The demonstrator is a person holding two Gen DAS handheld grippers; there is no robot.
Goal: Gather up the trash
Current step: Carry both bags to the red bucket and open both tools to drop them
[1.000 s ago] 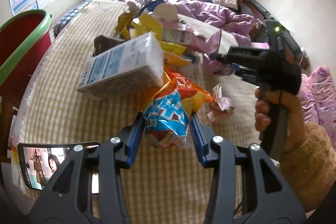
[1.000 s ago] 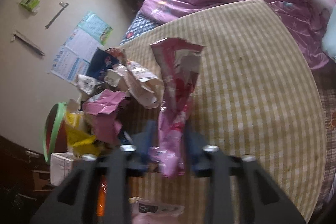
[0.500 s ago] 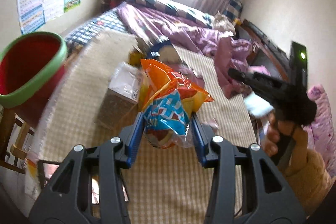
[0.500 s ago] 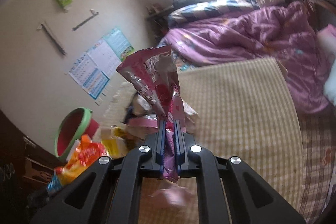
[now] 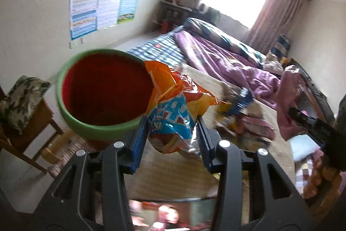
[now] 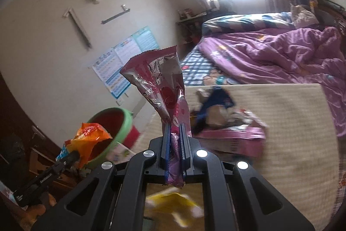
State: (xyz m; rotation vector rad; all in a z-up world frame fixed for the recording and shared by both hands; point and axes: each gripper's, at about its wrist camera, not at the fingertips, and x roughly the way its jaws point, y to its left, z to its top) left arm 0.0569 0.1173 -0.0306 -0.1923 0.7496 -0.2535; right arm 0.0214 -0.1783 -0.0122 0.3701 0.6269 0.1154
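My left gripper (image 5: 170,133) is shut on an orange and blue snack bag (image 5: 173,109) and holds it in the air beside the rim of a red bin with a green rim (image 5: 101,90). My right gripper (image 6: 174,135) is shut on a pink foil wrapper (image 6: 164,88) that stands upright above its fingers. In the right wrist view the left gripper with the orange bag (image 6: 88,138) is at the bin (image 6: 112,125), lower left. A pile of trash (image 6: 227,122) lies on the checked mat (image 6: 292,122).
A wooden chair with a cushion (image 5: 21,99) stands left of the bin. A purple quilt (image 6: 281,53) covers the bed behind the mat. A pink box (image 6: 233,140) lies in the pile. A yellow wrapper (image 6: 173,205) is below my right gripper.
Both grippers have lifted their wrappers off the mat and swung left toward the bin. The bin is now much closer to the left gripper.
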